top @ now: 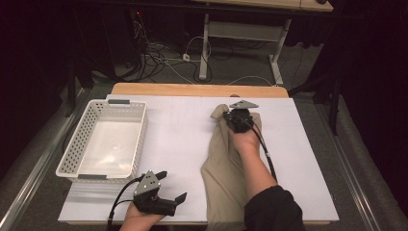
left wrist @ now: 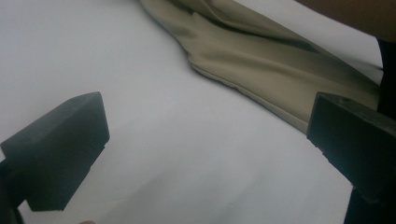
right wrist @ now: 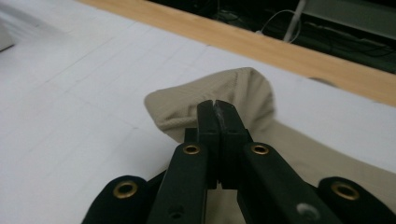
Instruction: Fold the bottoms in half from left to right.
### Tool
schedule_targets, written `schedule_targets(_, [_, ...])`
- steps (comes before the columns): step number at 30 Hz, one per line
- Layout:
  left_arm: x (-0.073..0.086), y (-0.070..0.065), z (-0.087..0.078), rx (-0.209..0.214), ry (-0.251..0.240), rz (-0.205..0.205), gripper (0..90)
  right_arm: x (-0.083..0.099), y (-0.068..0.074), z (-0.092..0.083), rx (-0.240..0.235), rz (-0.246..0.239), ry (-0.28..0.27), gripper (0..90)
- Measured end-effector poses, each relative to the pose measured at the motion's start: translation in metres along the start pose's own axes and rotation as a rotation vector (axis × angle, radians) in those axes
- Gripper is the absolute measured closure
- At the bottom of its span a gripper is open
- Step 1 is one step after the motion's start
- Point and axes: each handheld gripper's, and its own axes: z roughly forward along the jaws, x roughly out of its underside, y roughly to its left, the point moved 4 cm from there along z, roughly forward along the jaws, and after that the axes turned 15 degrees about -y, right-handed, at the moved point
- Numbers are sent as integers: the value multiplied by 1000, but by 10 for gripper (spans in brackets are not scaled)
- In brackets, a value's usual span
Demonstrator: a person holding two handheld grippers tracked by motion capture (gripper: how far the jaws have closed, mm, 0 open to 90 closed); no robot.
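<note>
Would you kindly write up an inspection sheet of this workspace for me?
Surface: white sheet over a wooden table, wood bare along the far edge.
Job's things: beige garment lying lengthwise on the right half, its far end bunched up.
Clutter: white perforated basket at the left, nothing seen inside.
Grippers: right gripper shut on the garment's bunched far end; left gripper open, resting near the front edge, nothing between its jaws.
Cables: a black gripper cable runs along the right forearm; another trails from the left gripper; loose floor cables beyond the table.
Surroundings: dark room, another desk's white legs behind.
</note>
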Motion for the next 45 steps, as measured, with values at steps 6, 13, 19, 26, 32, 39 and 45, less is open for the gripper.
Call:
schedule_targets(6, [0, 0, 1, 7, 7, -1, 0, 13, -58, -19, 96, 84, -5, 900])
schedule_targets(13, [0, 0, 3, 11, 30, -3, 0, 30, -93, -31, 149, 149, 9, 743])
schedule_targets(19, [1, -1, 4, 13, 44, 12, 0, 35, -85, -55, 109, 117, 26, 706])
schedule_targets(26, [2, -4, 7, 39, 82, 35, 0, 62, -51, -101, 43, 91, 63, 729])
schedule_targets(32, [2, -6, 7, 56, 91, 44, 0, 90, -9, -151, -21, 77, 110, 731])
schedule_targets(39, [0, -22, 12, 172, 103, 55, 228, 117, 35, -220, -104, 85, 108, 688])
schedule_targets(45, [2, -68, 32, 298, 169, 137, 386, 128, 53, -225, -110, 25, 123, 879])
